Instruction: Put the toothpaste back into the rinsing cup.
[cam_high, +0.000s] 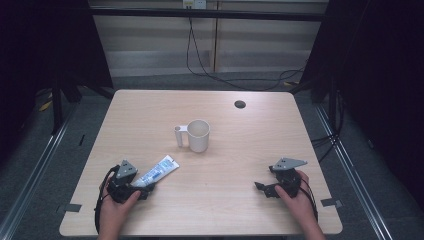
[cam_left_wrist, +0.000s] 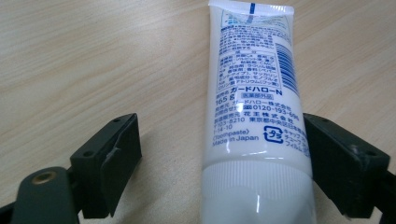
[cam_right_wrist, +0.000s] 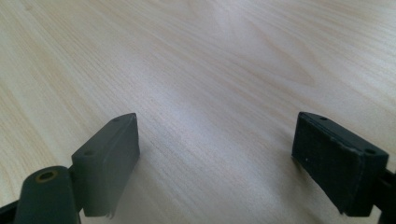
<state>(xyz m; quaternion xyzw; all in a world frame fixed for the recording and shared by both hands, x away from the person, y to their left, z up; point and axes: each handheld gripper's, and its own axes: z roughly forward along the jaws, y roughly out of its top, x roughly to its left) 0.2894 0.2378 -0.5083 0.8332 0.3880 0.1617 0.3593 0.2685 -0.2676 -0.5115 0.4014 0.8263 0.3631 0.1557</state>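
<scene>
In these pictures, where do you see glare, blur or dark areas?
High view: the table is evenly lit, its surroundings nearly black. Left gripper view: a small glare streak on the toothpaste tube near its cap, print sharp, near jaws soft. Right gripper view: pale sheen across the wood, jaws slightly blurred.

White mug (cam_high: 198, 135) mid-table; toothpaste tube (cam_high: 157, 171) at left tongs (cam_high: 146, 190); right tongs (cam_high: 261, 187) on bare wood

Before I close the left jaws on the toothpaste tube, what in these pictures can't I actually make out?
- Toothpaste tube: cap end cut off by the bottom edge of the left gripper view; in the high view the left gripper hides it.
- Mug: inside hidden by its own wall in the high view.
- Right gripper: jaw tips too small and dark in the high view.
</scene>
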